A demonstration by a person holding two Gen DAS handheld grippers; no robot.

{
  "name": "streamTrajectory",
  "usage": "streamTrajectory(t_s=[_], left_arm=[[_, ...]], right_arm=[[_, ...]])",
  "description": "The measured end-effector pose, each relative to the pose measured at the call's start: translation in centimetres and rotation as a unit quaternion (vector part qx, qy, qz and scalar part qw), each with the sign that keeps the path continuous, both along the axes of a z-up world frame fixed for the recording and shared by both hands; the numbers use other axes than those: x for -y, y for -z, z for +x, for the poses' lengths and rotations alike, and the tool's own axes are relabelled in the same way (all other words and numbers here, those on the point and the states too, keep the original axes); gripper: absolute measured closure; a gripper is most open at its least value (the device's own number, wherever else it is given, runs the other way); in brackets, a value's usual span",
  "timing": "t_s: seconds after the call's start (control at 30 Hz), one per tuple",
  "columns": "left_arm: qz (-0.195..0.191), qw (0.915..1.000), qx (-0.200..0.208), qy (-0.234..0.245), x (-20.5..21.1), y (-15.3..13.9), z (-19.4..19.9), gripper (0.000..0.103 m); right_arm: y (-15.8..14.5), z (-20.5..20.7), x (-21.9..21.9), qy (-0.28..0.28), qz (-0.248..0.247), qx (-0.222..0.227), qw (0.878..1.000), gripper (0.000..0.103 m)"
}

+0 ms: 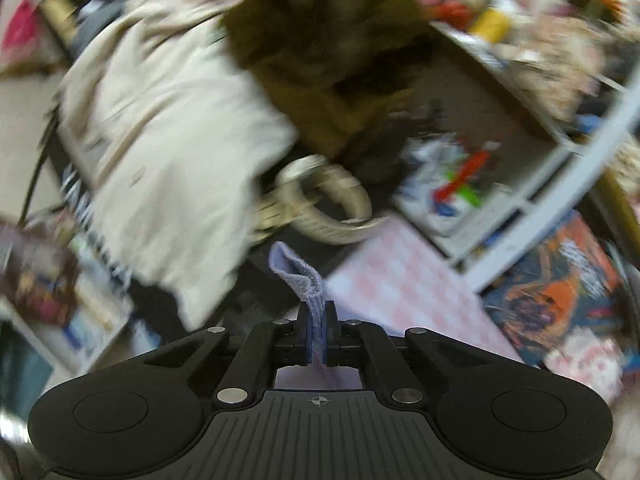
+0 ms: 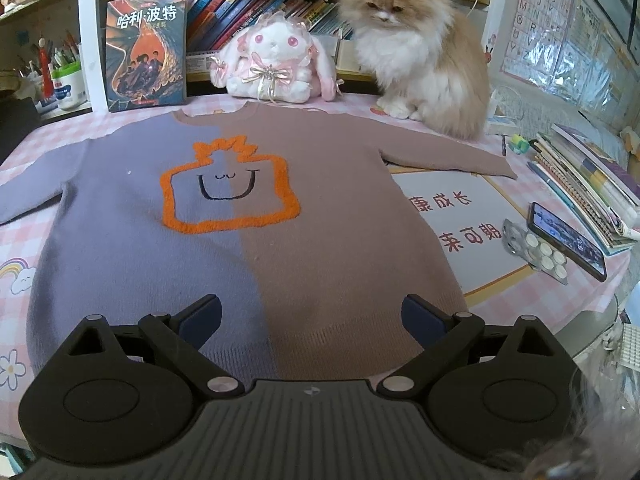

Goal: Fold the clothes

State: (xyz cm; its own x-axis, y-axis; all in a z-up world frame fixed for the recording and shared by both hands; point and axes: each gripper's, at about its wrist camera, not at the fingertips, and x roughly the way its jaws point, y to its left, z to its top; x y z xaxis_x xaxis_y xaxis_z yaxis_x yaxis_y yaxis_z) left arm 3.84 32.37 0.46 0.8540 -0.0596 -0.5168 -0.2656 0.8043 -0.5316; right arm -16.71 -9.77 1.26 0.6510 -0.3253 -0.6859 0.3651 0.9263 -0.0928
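A sweater, lavender on its left half and brown on its right with an orange outlined face, lies flat on the pink checked tablecloth. Both sleeves are spread out to the sides. My right gripper is open just above the hem, with nothing between its blue pads. In the blurred left wrist view my left gripper is shut on a strip of lavender knit that sticks up past the fingertips. It matches the sweater's lavender side. Which part of the sweater it is cannot be seen.
A fluffy cat sits at the table's far right, beside a plush rabbit and an upright book. On the right lie a phone, a blister pack and stacked books. Left view: cream cloth, woven basket handle.
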Motion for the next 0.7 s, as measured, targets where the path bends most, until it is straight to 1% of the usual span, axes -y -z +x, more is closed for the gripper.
streamTrajectory(t_s=[0.13,0.4,0.6,0.7], left_arm=[[0.027,0.998,0.031,0.047,3.1,-2.3,0.1,0.101],[0.036,0.991,0.068,0.109,10.3,-5.6,0.3,0.101],[0.039,0.9859,0.086,0.138,17.6,-7.9,0.5,0.101],[0.049,0.9831,0.092,0.151,21.7,-8.9,1.0,0.101]], right_arm=[[0.1,0.4,0.2,-0.013,0.005,-0.001,1.0,0.006],[0.3,1.3,1.4,-0.067,0.02,0.007,0.998,0.006],[0.2,2.0,4.8,-0.109,0.03,0.02,0.993,0.006],[-0.1,2.6,7.3,-0.13,0.046,0.022,0.99,0.006]])
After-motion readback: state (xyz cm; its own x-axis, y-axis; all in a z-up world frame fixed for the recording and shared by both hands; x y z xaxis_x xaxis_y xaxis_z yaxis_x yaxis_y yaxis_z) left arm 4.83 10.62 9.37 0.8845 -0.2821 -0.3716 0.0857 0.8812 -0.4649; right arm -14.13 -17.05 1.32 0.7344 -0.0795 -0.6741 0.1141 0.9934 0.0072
